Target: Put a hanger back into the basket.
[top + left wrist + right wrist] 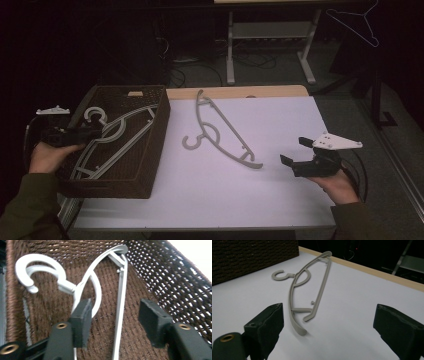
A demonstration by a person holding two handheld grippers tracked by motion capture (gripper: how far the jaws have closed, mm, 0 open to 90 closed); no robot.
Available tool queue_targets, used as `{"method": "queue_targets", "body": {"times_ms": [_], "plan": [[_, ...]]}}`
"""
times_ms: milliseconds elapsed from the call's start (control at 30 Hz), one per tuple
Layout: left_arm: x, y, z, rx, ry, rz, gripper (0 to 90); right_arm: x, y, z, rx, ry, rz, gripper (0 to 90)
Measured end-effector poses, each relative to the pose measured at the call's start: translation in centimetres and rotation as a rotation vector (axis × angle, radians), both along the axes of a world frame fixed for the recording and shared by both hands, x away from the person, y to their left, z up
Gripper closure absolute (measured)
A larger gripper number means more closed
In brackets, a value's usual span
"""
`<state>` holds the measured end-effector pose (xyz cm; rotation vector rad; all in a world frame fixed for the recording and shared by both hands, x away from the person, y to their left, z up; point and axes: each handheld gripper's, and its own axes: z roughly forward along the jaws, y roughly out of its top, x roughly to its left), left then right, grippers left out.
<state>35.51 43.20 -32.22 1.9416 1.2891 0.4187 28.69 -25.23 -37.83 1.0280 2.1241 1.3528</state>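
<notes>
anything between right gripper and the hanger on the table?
Nothing: bare white table between the right gripper and the grey hanger, seen in the right gripper view; high view agrees.

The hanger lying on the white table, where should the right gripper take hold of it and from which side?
Probably the near end of the grey hanger, where its curved arm and straight bar meet in a thin tip. That end points toward the right gripper, whose fingers stand open and apart from it. The hanger lies flat, so come down from above with the fingers astride the arm.

The left gripper [82,134] sits low at the far left, jaws parted; the right gripper [296,151] hovers at the right, jaws spread wide.
</notes>
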Motion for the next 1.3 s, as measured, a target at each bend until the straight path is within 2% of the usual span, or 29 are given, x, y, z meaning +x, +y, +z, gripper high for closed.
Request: {"method": "queue_targets", "body": {"times_ms": [67,367,500,700,733,867,1000,1300], "plan": [[-0.1,-0.8,0.3,-0.015,-0.017,-0.004,37.1,0.0,0.0,0.0,0.000,-0.003,0.001,8.7],[-0.4,-5.4,2.0,-0.056,-0.078,-0.089,25.6,0.0,0.2,0.1,-0.004,-0.008,0.007,8.7],[-0.7,-7.9,2.6,-0.068,-0.096,-0.120,21.3,0.1,0.3,0.1,-0.004,0.001,0.007,8.8],[-1.0,-12.2,3.0,-0.090,-0.127,-0.183,20.2,0.4,0.7,0.1,-0.018,0.010,0.011,9.4],[-1.1,-13.0,3.0,-0.100,-0.133,-0.194,20.2,0.4,0.8,0.2,-0.015,0.022,0.007,9.5],[-1.5,-15.9,2.9,-0.117,-0.146,-0.242,20.2,0.9,1.3,0.3,-0.027,0.019,0.015,11.6],[-1.8,-18.7,2.7,-0.121,-0.152,-0.287,20.2,1.3,2.0,0.3,-0.034,0.031,0.021,13.9],[-2.7,-23.4,0.8,-0.118,-0.147,-0.342,20.2,2.8,3.4,0.1,-0.041,0.058,0.049,22.5]]}}
